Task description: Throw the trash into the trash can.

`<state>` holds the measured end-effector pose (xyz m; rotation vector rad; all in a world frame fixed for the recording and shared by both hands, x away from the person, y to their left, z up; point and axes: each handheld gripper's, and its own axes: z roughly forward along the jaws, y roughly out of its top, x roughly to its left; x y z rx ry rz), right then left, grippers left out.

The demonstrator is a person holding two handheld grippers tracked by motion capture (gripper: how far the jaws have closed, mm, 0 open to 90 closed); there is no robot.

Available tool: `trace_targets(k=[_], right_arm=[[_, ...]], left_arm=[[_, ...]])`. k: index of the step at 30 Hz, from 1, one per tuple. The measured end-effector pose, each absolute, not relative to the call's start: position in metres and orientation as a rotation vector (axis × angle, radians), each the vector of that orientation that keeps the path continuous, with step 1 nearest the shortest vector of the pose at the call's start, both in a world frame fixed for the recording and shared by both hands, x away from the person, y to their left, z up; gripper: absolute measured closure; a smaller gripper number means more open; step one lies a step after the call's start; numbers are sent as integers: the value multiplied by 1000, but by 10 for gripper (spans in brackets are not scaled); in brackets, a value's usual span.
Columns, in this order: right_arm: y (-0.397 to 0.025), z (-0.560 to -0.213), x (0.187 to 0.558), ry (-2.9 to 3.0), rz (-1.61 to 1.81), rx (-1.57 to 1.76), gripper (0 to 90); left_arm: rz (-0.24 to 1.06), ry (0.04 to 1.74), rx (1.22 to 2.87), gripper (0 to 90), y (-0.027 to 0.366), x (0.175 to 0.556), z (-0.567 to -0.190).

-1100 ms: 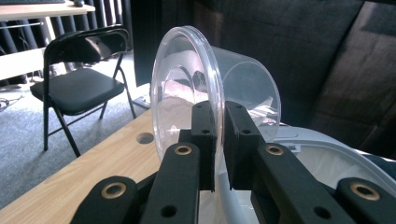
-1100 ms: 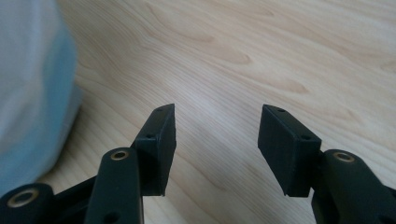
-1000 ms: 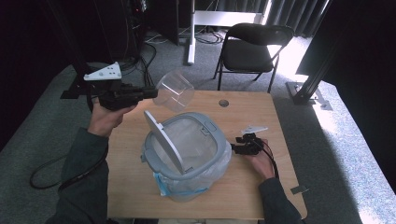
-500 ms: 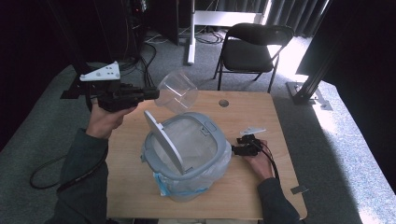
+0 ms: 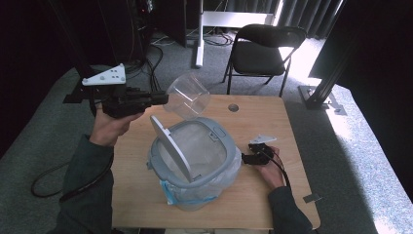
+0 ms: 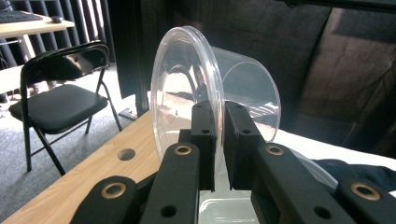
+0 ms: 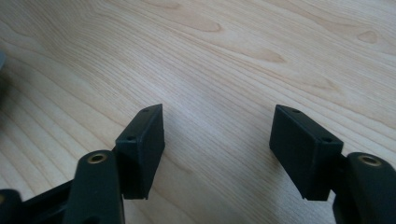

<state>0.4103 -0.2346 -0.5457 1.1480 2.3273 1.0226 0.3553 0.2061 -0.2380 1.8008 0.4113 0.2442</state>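
Left gripper (image 6: 219, 140) clamped on clear tub (image 6: 210, 93) above lidded bin (image 5: 195, 156); right gripper (image 7: 217, 149) wide, empty.

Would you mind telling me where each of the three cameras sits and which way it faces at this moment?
High view: above the person's side, looking forward and down on the wooden table, lidded bin and chair; both forearms and hands show.
Left gripper view: rides on the left gripper, looking along its jaws, closed on the rim of the clear plastic container, toward the chair.
Right gripper view: rides on the right gripper, looking down at the bare tabletop past its spread jaws.
Shared: the high and left gripper views both show the container, chair and table.
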Motion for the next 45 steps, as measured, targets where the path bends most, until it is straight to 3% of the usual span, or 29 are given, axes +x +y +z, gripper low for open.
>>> trace_targets(k=[45], right_arm=[[-236, -547, 408, 2308, 1031, 1154, 327]], left_arm=[[235, 304, 1803, 834, 194, 319, -219]])
